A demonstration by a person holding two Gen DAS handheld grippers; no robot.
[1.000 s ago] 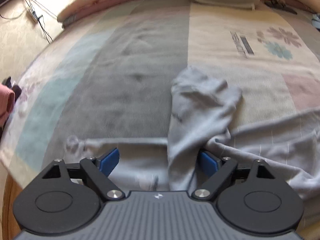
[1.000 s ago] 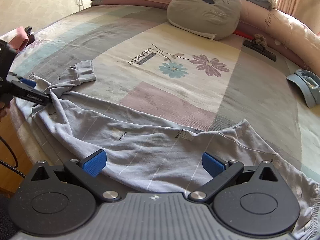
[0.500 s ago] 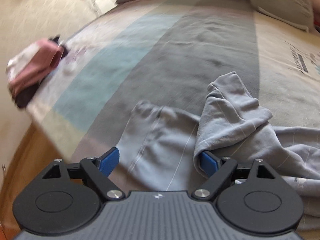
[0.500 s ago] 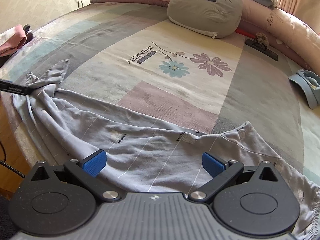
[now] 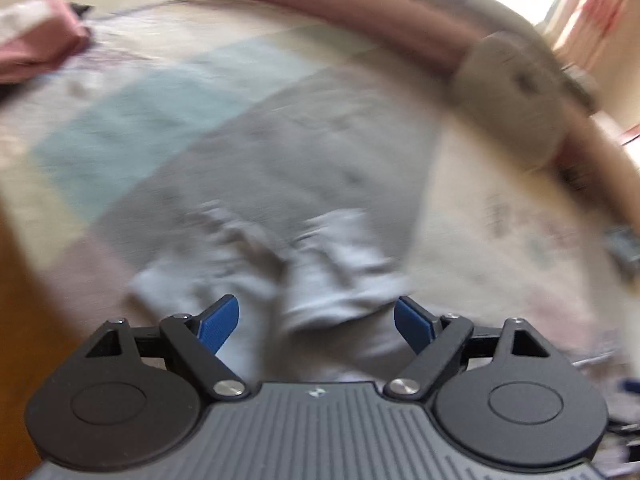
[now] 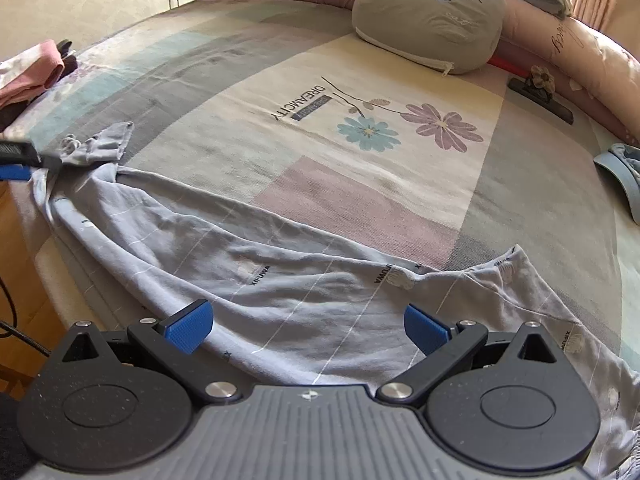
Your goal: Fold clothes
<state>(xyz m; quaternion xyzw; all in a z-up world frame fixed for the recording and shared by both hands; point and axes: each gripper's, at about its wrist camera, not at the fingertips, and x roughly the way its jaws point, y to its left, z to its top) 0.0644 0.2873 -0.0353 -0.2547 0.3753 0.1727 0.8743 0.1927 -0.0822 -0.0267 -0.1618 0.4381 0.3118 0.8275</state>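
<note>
Grey cushion, blue cap beyond garment.

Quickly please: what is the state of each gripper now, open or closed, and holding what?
Left gripper: open, holding nothing, over the grey garment.
Right gripper: open, holding nothing.
</note>
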